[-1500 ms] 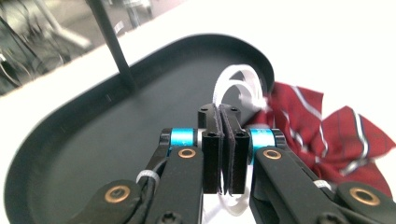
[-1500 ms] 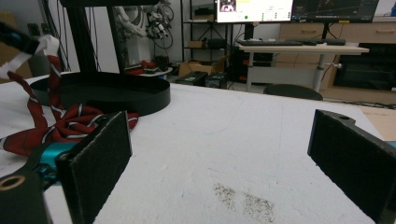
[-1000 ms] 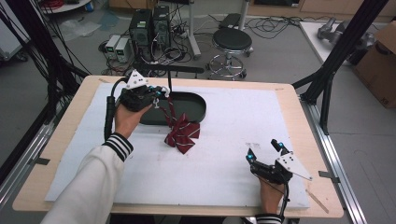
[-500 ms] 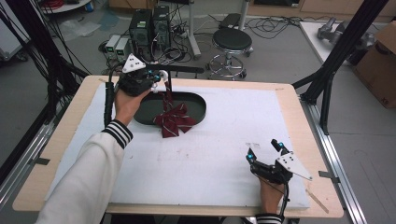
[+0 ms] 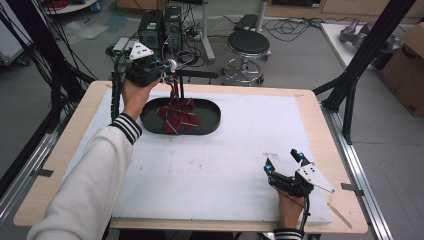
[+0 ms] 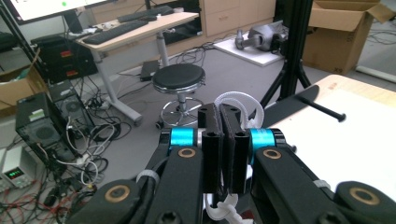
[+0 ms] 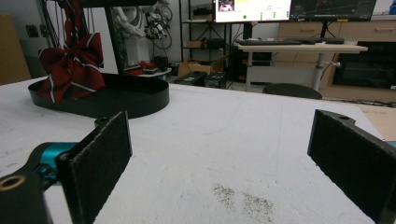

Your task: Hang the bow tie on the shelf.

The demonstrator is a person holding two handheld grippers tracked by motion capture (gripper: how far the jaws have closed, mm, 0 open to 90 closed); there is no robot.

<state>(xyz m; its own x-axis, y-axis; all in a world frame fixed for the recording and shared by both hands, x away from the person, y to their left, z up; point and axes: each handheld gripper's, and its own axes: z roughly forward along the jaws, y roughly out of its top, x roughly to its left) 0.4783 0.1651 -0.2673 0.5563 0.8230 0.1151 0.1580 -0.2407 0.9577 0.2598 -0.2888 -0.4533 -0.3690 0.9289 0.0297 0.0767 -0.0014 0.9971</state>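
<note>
- White foam sheet (image 5: pixel 215 170) covers most of the wooden counter (image 5: pixel 320 107), and the right hand-held gripper (image 5: pixel 284 167) sits at the near right corner of it, jaws spread wide with nothing between them. Its own view shows both black pads (image 7: pixel 100 158) well apart over bare sheet, with a faint dark smudge (image 7: pixel 243 196) on the surface between them.
- Further out, the person's left arm in a white sleeve (image 5: pixel 85 185) with a striped cuff reaches up the left side of the counter.
- Past that is a black oval tray (image 5: pixel 210 112) near the far edge. A dark red striped bow (image 5: pixel 177 117) hangs right over it; its lower end looks like it's inside the tray, but I can't tell if it touches the bottom.
- The left hand-held gripper (image 5: pixel 167 67) is up above the tray's far left side, jaws clenched tight on a white cord (image 6: pixel 233 100). That cord loops out over the top of the pinched pads, and the bow dangles below it.
- Beyond the counter: a black stool (image 5: pixel 248 42) and computer towers (image 5: pixel 160 25) on the floor.
</note>
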